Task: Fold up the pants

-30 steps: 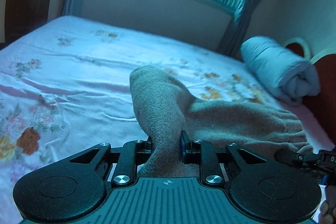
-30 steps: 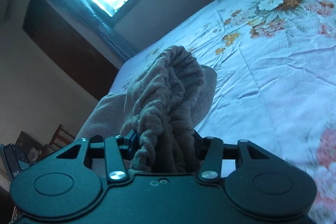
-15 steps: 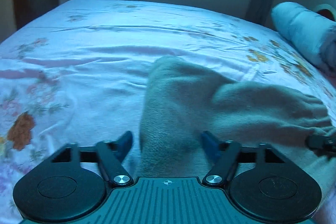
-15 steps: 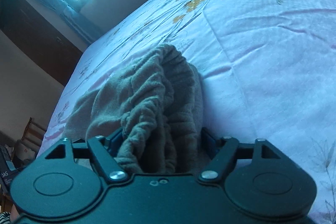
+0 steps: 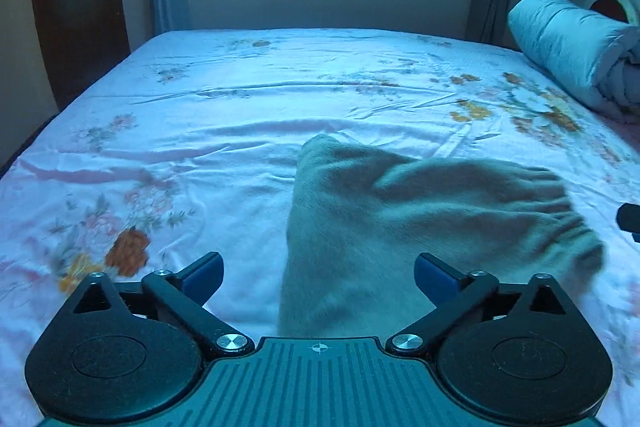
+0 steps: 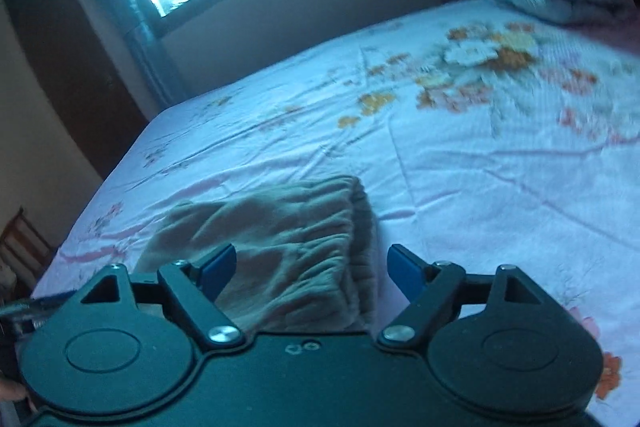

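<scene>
The pants point(image 5: 400, 219) lie folded on the bed point(image 5: 240, 107) just ahead of the left tool point(image 5: 318, 273) and right tool point(image 6: 310, 265), both with fingers apart and empty, so probably only smoothing is left.

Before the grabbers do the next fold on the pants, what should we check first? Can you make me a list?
1. Left gripper open and letting go of the cloth: ok, its jaws stand wide apart.
2. Right gripper open too: ok, nothing pinched.
3. Pants lying on the bed sheet, not hanging: ok.
4. Waistband lying smooth: not ok, it is bunched and wrinkly.
5. Pants folded evenly with edges lined up: cannot tell, the near part is hidden behind the grippers.
6. Rolled blanket out of the way: ok, it sits apart from the pants at the far right.
</scene>
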Motion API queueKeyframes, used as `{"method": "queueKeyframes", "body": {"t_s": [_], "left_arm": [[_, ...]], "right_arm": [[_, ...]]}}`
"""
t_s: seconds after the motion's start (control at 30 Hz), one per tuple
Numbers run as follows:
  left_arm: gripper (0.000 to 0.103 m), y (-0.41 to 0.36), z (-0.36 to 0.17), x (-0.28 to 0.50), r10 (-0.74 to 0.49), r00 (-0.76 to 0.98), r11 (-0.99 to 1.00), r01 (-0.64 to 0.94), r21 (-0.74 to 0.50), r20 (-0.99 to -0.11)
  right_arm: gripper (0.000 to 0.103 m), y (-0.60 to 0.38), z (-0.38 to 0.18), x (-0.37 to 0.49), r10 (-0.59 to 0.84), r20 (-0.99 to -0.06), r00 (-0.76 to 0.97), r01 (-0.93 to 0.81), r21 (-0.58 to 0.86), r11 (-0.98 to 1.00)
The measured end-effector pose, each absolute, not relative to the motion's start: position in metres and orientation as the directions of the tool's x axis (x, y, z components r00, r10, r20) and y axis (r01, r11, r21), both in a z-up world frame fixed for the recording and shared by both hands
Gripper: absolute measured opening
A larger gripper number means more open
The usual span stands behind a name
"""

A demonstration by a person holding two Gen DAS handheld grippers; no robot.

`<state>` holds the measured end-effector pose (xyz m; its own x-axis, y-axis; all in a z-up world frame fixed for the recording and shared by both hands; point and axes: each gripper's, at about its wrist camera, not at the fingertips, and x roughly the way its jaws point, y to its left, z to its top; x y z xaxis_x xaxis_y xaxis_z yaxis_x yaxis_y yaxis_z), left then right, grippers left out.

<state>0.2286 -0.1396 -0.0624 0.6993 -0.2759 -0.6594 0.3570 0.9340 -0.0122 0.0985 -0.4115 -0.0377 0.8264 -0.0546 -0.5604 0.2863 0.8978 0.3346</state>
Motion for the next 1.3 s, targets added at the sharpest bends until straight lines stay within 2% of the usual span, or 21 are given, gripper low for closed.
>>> {"method": "queueKeyframes", "body": {"t_s": [0.1, 0.27, 0.37, 0.67, 0.93, 1.07, 1.3], "left_arm": [[0.103, -0.134, -0.042, 0.194, -0.273, 0.710, 0.935, 0.355, -0.005, -0.650], [0.103, -0.121, -0.015, 0.127, -0.249, 0.728, 0.938, 0.347, 0.030, -0.639], [0.103, -0.111, -0.002, 0.087, -0.229, 0.743, 0.942, 0.333, 0.051, -0.629], [0.103, -0.071, 0.036, -0.003, -0.261, 0.781, 0.947, 0.320, 0.005, -0.567], [0.103, -0.057, 0.059, -0.027, -0.315, 0.787, 0.934, 0.355, -0.028, -0.530], [0.103, -0.053, 0.060, -0.024, -0.326, 0.777, 0.937, 0.339, -0.078, -0.538], [0.103, -0.060, 0.063, -0.022, -0.280, 0.808, 0.949, 0.316, -0.019, -0.519]], "right_arm": [[0.085, -0.391, -0.020, 0.069, -0.052, -0.537, 0.842, 0.269, 0.333, 0.904], [0.086, -0.359, 0.004, 0.017, -0.057, -0.525, 0.849, 0.262, 0.325, 0.909], [0.093, -0.343, 0.015, -0.019, -0.075, -0.505, 0.860, 0.264, 0.314, 0.912], [0.097, -0.296, 0.062, -0.100, -0.127, -0.411, 0.903, 0.239, 0.235, 0.942], [0.097, -0.269, 0.082, -0.128, -0.129, -0.326, 0.936, 0.198, 0.189, 0.962], [0.097, -0.263, 0.085, -0.126, -0.162, -0.326, 0.931, 0.216, 0.138, 0.967], [0.097, -0.269, 0.080, -0.117, -0.250, -0.360, 0.899, 0.303, 0.099, 0.948]]}}
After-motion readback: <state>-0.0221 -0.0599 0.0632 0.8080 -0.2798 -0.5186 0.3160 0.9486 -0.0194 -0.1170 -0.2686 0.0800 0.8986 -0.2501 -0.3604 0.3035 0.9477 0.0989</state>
